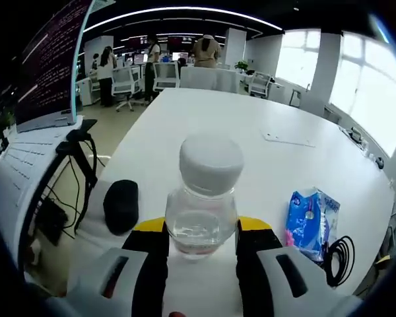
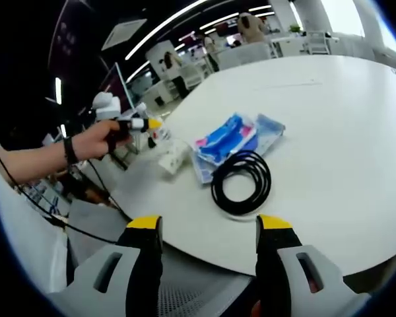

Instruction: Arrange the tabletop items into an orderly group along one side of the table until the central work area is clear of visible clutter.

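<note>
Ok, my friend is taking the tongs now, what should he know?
Left tongs: shut on the bottle, near the table edge.
Right tongs: open, holding nothing, at the table's near edge.
Blue packet and black cable lie together on the table just ahead of the right tongs. Black mouse sits left of the bottle.
Done: bottle gripped. Left: put it down beside the packet and cable, then gather the mouse.

1. A large white table [image 1: 264,119] with a rounded edge carries the things.
2. In the left gripper view, a black mouse [image 1: 121,205] lies near its left edge.
3. A blue-and-white packet [image 2: 234,140] lies near the table's near edge.
4. A coiled black cable [image 2: 241,183] lies just beside the packet, nearer.
5. A flat white card [image 1: 288,139] lies far off, well apart from the rest.
</note>
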